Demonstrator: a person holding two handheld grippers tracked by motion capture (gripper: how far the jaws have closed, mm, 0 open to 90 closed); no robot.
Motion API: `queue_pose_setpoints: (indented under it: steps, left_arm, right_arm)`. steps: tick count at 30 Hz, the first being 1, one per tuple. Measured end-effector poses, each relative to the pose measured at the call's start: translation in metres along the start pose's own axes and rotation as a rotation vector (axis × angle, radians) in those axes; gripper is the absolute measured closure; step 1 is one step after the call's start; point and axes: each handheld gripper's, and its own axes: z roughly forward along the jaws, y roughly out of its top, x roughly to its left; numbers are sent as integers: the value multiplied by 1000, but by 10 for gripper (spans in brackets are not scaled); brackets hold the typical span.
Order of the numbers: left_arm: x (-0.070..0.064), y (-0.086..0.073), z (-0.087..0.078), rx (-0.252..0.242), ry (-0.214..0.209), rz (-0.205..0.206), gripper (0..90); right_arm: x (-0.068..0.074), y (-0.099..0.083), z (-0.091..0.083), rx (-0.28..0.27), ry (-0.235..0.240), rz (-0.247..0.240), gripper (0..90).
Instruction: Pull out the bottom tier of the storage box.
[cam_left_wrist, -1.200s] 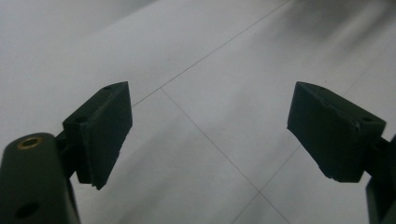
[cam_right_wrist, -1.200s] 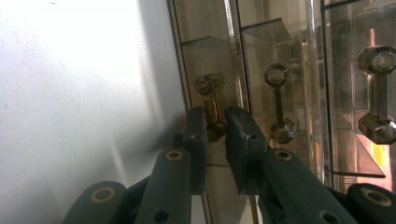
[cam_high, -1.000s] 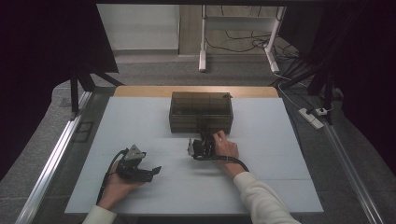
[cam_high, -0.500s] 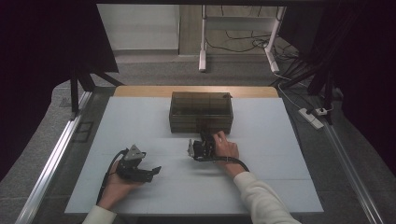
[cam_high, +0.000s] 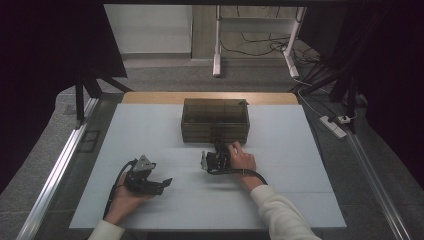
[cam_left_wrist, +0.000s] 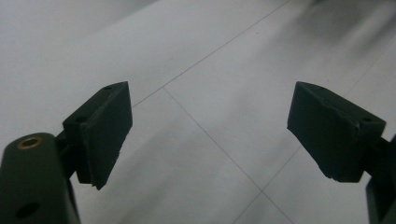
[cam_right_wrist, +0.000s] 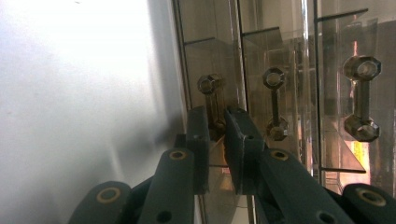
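Right tongs (cam_right_wrist: 217, 140) stay clamped on faceted clear-drawer handle (cam_right_wrist: 211, 100).

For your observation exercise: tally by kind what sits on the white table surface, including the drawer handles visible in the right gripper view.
Clear drawer box: 1
Drawer handles: 3
Grippers, left gripper and right gripper: 2
Total: 6

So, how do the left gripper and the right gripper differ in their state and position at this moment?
The left gripper has its fingers wide apart with nothing between them, while the right gripper has its fingers nearly shut on a drawer handle. The left gripper rests low over the bare white table, far from the clear drawer box; the right gripper is at the box's front. Both are black and held in a hand.
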Motion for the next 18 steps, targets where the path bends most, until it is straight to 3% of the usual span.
queue_pose_setpoints:
  steps: [18]
  left_arm:
    - [0,0,0,0,3,2,148]
  right_arm:
    - [6,0,-13,-15,-7,-9,799]
